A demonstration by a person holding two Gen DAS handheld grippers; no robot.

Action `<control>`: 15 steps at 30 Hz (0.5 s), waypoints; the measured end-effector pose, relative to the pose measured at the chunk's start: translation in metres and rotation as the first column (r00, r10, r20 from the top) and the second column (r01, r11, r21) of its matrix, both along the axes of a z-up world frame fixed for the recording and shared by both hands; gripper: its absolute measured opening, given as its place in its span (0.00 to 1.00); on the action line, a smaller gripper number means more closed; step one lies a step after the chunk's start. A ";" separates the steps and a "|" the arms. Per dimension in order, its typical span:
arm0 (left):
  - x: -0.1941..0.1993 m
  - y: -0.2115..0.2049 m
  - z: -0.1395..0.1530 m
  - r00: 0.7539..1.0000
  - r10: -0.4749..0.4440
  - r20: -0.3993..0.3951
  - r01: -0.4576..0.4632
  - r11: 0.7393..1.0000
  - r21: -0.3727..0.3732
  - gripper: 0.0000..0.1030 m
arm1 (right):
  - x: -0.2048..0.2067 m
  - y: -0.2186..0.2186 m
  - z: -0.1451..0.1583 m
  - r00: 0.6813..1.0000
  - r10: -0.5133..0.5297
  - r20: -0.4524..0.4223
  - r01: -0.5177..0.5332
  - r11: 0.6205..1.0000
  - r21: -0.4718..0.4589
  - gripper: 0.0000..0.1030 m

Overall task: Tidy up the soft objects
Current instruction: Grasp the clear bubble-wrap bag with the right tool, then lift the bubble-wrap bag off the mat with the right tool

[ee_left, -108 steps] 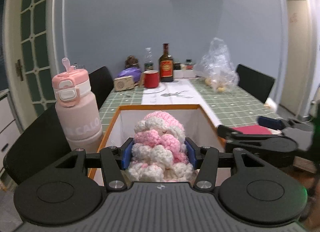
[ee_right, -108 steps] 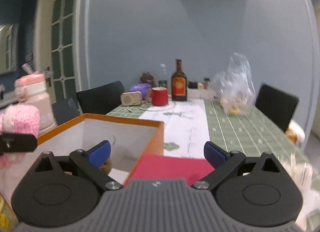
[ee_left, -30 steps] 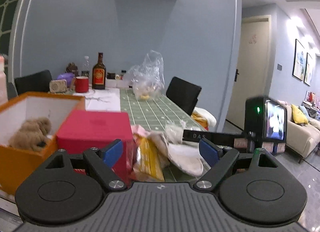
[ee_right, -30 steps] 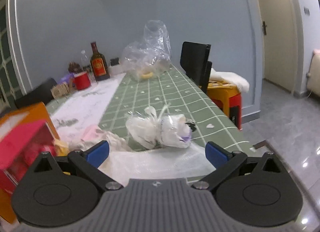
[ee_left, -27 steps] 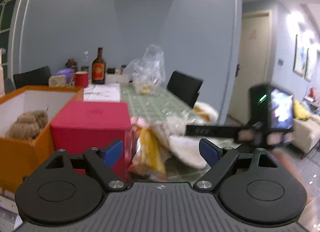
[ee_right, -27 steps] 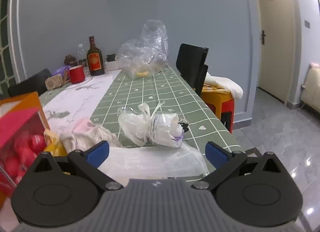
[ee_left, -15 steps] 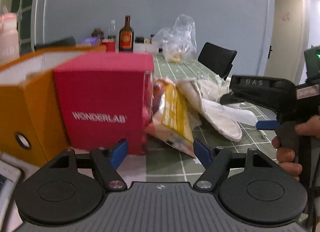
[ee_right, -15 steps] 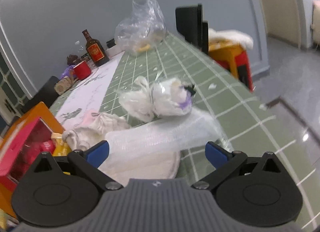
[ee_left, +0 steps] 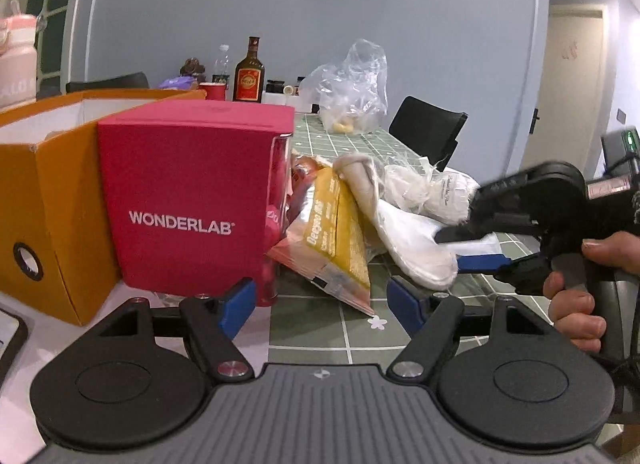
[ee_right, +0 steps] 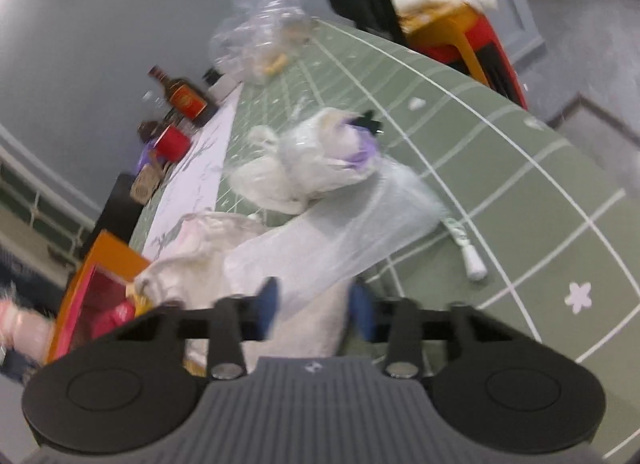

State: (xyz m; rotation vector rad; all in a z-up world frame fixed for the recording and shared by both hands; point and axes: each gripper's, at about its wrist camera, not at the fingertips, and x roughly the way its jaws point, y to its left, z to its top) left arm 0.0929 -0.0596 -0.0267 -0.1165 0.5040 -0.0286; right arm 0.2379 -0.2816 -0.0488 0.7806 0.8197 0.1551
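Note:
My right gripper [ee_right: 315, 306] is tilted over the green tablecloth, its jaws closing. Both blue pads press the near end of a white soft pad in a mesh bag [ee_right: 320, 256]. In the left wrist view that same white pad [ee_left: 404, 248] lies against a yellow snack packet [ee_left: 336, 232], and the right gripper [ee_left: 450, 251] bites its end. Behind it sits a bagged white plush bundle [ee_right: 320, 151]. My left gripper [ee_left: 320, 304] is open, low at the table, holding nothing. The packet's corner lies just ahead of its pads.
A red WONDERLAB box [ee_left: 188, 183] stands against an orange open box [ee_left: 48, 191] on the left. Far back are a brown bottle [ee_left: 249, 77], a red mug [ee_left: 212, 91] and a clear plastic bag [ee_left: 356, 91]. A hand [ee_left: 576, 300] holds the right gripper's handle.
The right gripper rolled, dipped toward the white pad and its wide jaws came together on it. The left gripper sank to table height beside the red box.

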 end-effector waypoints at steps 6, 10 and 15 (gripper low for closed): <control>0.007 0.011 -0.009 0.995 -0.032 -0.090 0.021 0.992 -0.121 0.85 | -0.010 -0.006 0.006 0.998 -0.009 0.069 0.002 0.995 0.098 0.02; 0.005 0.013 -0.011 0.994 -0.043 -0.103 0.028 0.989 -0.147 0.84 | -0.022 0.002 0.021 0.990 0.020 0.139 -0.033 0.996 0.089 0.00; 0.006 0.021 -0.010 0.995 -0.006 -0.103 -0.012 0.984 -0.178 0.80 | -0.053 0.009 0.030 0.980 0.048 0.192 -0.069 0.992 0.104 0.00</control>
